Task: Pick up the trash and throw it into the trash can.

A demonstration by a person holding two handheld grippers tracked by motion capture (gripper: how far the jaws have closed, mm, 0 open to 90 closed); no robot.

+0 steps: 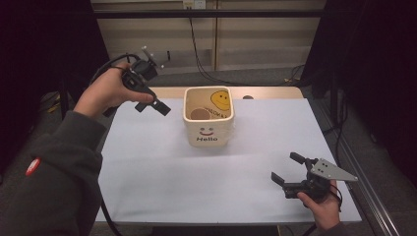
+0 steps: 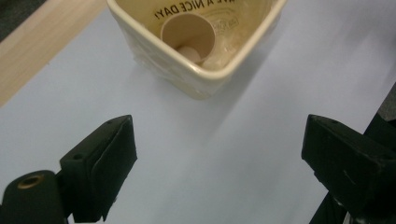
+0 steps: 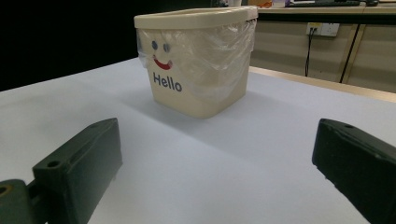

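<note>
Jaws spread wide on the right gripper point(image 1: 287, 173), low at the near edge of the table point(image 1: 147, 187). Mid-table, the cream bin point(image 1: 208, 130) looks light, stiff and bag-lined, perhaps slippery; its rim offers the best grip. Beyond, the left gripper point(image 1: 151, 106) hovers open, tilted toward it.

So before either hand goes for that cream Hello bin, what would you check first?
1. Left gripper open: ok, fingers apart, nothing between them.
2. Right gripper open: ok, also holding nothing.
3. Bin upright on the table: ok.
4. Plastic liner seated over the rim: cannot tell all round.
5. Bin contents: a paper cup lies inside; ok to note.
</note>
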